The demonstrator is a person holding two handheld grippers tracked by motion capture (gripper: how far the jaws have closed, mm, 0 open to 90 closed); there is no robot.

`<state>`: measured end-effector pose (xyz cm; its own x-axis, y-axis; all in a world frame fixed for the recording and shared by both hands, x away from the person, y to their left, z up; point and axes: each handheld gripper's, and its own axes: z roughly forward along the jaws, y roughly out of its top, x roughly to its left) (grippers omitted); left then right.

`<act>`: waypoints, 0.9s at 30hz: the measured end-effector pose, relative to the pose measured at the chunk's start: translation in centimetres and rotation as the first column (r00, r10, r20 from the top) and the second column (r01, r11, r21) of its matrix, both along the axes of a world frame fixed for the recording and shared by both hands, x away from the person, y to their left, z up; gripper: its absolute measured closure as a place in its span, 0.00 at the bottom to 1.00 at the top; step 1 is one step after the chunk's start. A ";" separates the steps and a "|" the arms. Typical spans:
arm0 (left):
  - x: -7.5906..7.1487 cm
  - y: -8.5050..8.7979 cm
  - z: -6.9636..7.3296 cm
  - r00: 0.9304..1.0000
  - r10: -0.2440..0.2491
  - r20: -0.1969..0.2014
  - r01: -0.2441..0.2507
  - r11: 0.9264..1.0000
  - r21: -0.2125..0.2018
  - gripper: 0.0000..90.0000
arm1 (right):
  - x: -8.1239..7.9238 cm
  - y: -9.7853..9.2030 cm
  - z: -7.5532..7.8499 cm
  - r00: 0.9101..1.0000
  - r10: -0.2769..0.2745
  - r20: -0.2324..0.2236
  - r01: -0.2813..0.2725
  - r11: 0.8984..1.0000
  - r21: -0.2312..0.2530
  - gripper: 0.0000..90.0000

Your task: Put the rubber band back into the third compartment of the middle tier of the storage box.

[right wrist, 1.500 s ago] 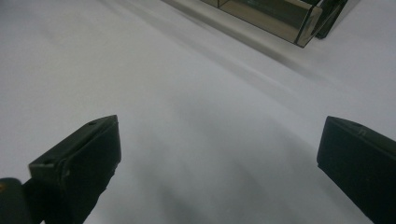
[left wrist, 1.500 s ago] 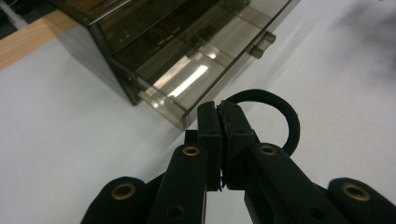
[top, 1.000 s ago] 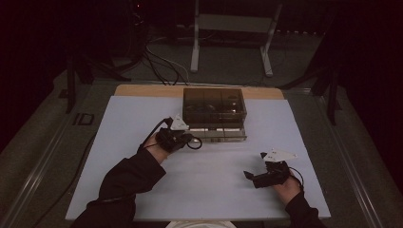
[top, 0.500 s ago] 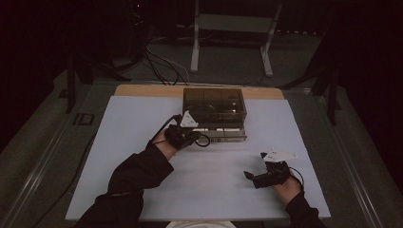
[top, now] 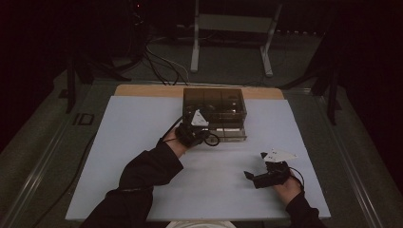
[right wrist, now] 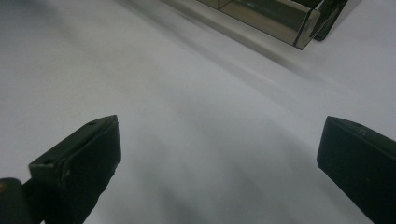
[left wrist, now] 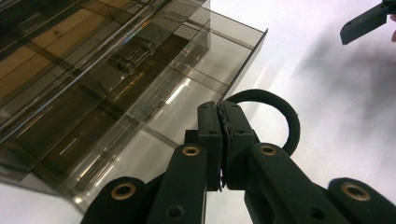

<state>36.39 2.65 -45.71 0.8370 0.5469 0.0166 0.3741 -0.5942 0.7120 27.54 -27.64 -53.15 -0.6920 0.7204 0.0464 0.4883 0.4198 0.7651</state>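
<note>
- The black ring [left wrist: 280,116] is pinched by its band between the pads of my left gripper [left wrist: 223,140], its loop sticking out past the jaws to the side, held above the white table cover [top: 142,142]
- In the high view the ring [top: 214,139] hangs just in front of the smoky clear plastic box [top: 215,102], beside the box's pulled-out front tray [top: 229,133]
- From my left gripper view the tray's compartments [left wrist: 154,126] lie right under and beside the jaws, with the tray's corner wall [left wrist: 243,65] close to the ring
- My right gripper [top: 252,176] rests low on the cover, well apart from the box, jaws spread wide with nothing between them [right wrist: 219,158]
- Beyond the table, cables [top: 157,61] and a metal stand [top: 228,42] sit on the dark floor
</note>
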 end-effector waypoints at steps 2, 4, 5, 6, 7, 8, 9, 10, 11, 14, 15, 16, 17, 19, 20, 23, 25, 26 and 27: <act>0.1 -0.4 -0.1 1.000 -0.001 -0.002 0.001 1.000 -0.003 1.00 | 0.0 0.0 0.0 1.000 0.000 -0.002 0.000 1.000 0.001 0.00; 0.3 -0.7 -0.1 1.000 -0.003 -0.004 0.003 1.000 -0.005 1.00 | 0.0 0.0 0.0 1.000 0.000 0.000 0.000 1.000 0.002 0.00; 0.4 -1.0 0.0 1.000 -0.007 -0.004 0.007 1.000 -0.007 1.00 | 0.0 0.0 0.0 1.000 0.000 -0.001 0.000 1.000 0.003 0.00; 0.4 -1.0 0.0 1.000 -0.007 -0.004 0.007 1.000 -0.007 1.00 | 0.0 0.0 0.0 1.000 0.000 -0.001 0.000 1.000 0.003 0.00; 0.6 -1.3 0.0 1.000 -0.008 -0.004 0.008 1.000 -0.010 1.00 | 0.0 0.0 0.0 1.000 0.000 -0.001 0.000 1.000 0.003 0.00; 0.6 -1.3 0.0 1.000 -0.008 -0.004 0.008 1.000 -0.010 1.00 | 0.0 0.0 0.0 1.000 0.000 -0.001 0.000 1.000 0.003 0.00; 0.7 -1.6 0.1 1.000 -0.014 -0.004 0.014 1.000 -0.008 1.00 | 0.0 0.0 0.0 1.000 -0.001 -0.002 0.001 1.000 0.002 0.00; 0.7 -1.6 0.1 1.000 -0.014 -0.004 0.014 1.000 -0.008 1.00 | 0.0 0.0 0.0 1.000 -0.001 -0.002 0.001 1.000 0.002 0.00; 0.9 -1.9 0.1 1.000 -0.016 -0.002 0.016 1.000 -0.006 1.00 | 0.0 0.0 0.0 1.000 -0.001 -0.002 0.001 1.000 0.003 0.00; 1.1 -2.1 0.2 1.000 -0.017 -0.002 0.017 1.000 -0.009 1.00 | 0.0 0.0 0.0 1.000 0.001 -0.002 -0.001 1.000 0.002 0.00; 1.2 -2.3 0.3 1.000 -0.019 0.000 0.019 1.000 -0.009 1.00 | 0.0 0.0 -0.1 1.000 0.003 -0.003 -0.003 1.000 0.001 0.00; 1.2 -2.3 0.3 1.000 -0.019 0.000 0.019 1.000 -0.009 1.00 | 0.0 0.0 -0.1 1.000 0.003 -0.003 -0.003 1.000 0.001 0.00; 1.4 -2.5 0.4 1.000 -0.018 -0.001 0.018 1.000 -0.016 1.00 | 0.0 0.0 -0.1 1.000 0.003 -0.002 -0.003 1.000 0.001 0.00; 1.6 -2.7 0.5 1.000 -0.023 0.000 0.023 1.000 -0.015 1.00 | 0.0 0.0 -0.1 1.000 0.003 -0.002 -0.003 1.000 0.002 0.00; 1.6 -2.7 0.5 1.000 -0.023 0.000 0.023 1.000 -0.015 1.00 | 0.0 0.0 -0.1 1.000 0.003 -0.002 -0.003 1.000 0.002 0.00; 1.9 -3.1 0.6 1.000 -0.025 0.006 0.025 1.000 -0.013 1.00 | 0.0 0.0 -0.1 1.000 0.004 -0.003 -0.004 1.000 0.004 0.00; 2.2 -3.5 0.6 1.000 -0.025 0.006 0.025 1.000 -0.015 1.00 | 0.0 0.0 -0.1 1.000 0.003 -0.003 -0.003 1.000 0.005 0.00; 2.2 -3.5 0.6 1.000 -0.025 0.006 0.025 1.000 -0.015 1.00 | 0.0 0.0 -0.1 1.000 0.003 -0.003 -0.003 1.000 0.005 0.00; 2.3 -3.7 0.5 1.000 -0.028 -0.001 0.027 0.999 -0.019 1.00 | 0.0 0.0 -0.1 1.000 0.003 -0.002 -0.003 1.000 0.006 0.00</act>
